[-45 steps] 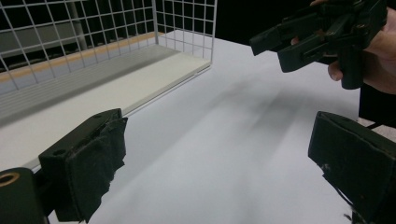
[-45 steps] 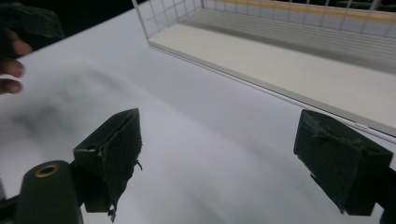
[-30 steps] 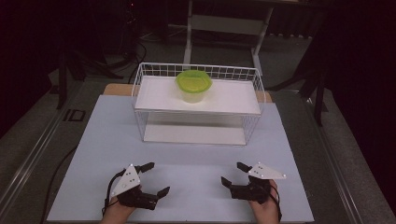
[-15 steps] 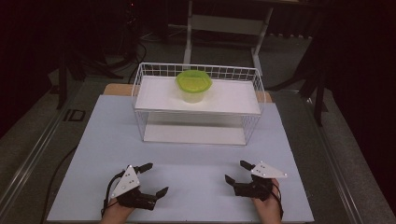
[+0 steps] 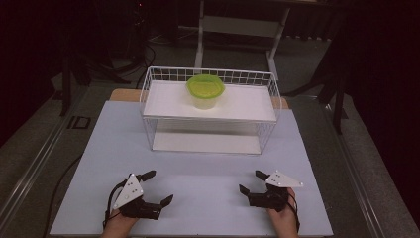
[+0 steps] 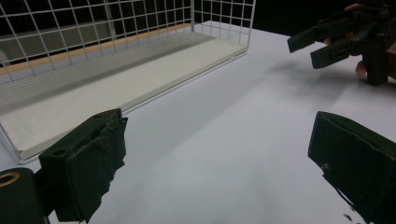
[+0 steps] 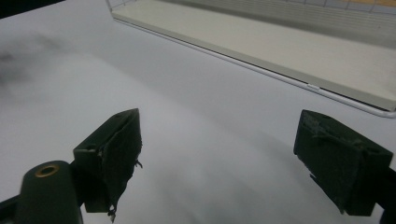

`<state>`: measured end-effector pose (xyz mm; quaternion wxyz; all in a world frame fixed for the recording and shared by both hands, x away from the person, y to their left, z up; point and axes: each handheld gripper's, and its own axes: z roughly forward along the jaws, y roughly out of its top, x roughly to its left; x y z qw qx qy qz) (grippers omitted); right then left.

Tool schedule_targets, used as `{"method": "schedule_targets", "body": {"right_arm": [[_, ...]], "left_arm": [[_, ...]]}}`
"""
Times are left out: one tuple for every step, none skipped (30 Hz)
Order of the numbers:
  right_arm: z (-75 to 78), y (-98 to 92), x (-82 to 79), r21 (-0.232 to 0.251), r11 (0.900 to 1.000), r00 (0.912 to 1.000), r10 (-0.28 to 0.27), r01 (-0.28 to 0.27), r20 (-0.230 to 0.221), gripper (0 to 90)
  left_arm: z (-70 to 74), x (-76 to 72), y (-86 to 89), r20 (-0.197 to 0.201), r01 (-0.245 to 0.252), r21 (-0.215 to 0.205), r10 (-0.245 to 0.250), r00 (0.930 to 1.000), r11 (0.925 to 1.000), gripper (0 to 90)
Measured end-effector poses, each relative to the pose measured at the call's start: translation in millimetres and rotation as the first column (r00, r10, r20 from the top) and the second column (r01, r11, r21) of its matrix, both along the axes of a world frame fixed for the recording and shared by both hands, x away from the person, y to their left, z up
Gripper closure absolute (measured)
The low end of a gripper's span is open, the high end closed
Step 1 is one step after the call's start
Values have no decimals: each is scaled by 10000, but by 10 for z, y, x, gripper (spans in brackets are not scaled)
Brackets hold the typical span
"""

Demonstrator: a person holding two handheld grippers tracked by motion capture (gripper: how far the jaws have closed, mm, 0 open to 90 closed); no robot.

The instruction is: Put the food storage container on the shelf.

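Both tongs sit low at the near edge of the worktop [image 5: 208, 163], each in a hand, both spread and pinching nothing. Left tongs [image 5: 157, 187] near left, right tongs [image 5: 250, 182] near right, well apart from each other.

Change over the last second: the right tongs have shifted a little, turned slightly and crept forward; the left tongs look unchanged. Nothing else moved. Reads as the very start of a reach, right hand leading, but too small a move to be sure.

The green container [image 5: 205, 90], lime lid on a pale tub, stands upright on the top shelf of the white wire rack [image 5: 148, 84], roughly centre, slightly left of middle, at the far side of the worktop. It has not moved. Well apart from both tongs.

Lower shelf board [image 6: 116, 88] of the rack is bare in the left gripper view, and the right gripper view shows it [image 7: 299, 51] bare too. The left gripper view also catches the right tongs [image 6: 322, 39] farther off, jaws apart.

Judgement: nothing grasped yet, the work is at its start. Next move needs a long forward reach up over the rack's wire rim to get at the container; clipping the rim is the likely snag.
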<state>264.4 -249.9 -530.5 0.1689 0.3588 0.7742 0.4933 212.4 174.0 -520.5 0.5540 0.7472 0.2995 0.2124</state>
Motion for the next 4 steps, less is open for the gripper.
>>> {"method": "schedule_targets", "body": {"right_arm": [[0,3,0,-26,10000,10000,8,-8,1,149],[-1,8,0,-49,10000,10000,-26,26,43,149],[-1,8,1,-21,10000,10000,0,0,28,149],[-1,9,2,-21,10000,10000,8,-7,5,149]], "left_arm": [[1,0,2,2,-22,23,22,10000,10000,47],[1,0,4,8,-20,-22,20,10000,10000,47],[2,0,7,-7,-27,-25,27,10000,10000,47],[2,-1,9,6,-41,11,41,10000,10000,47]]}}
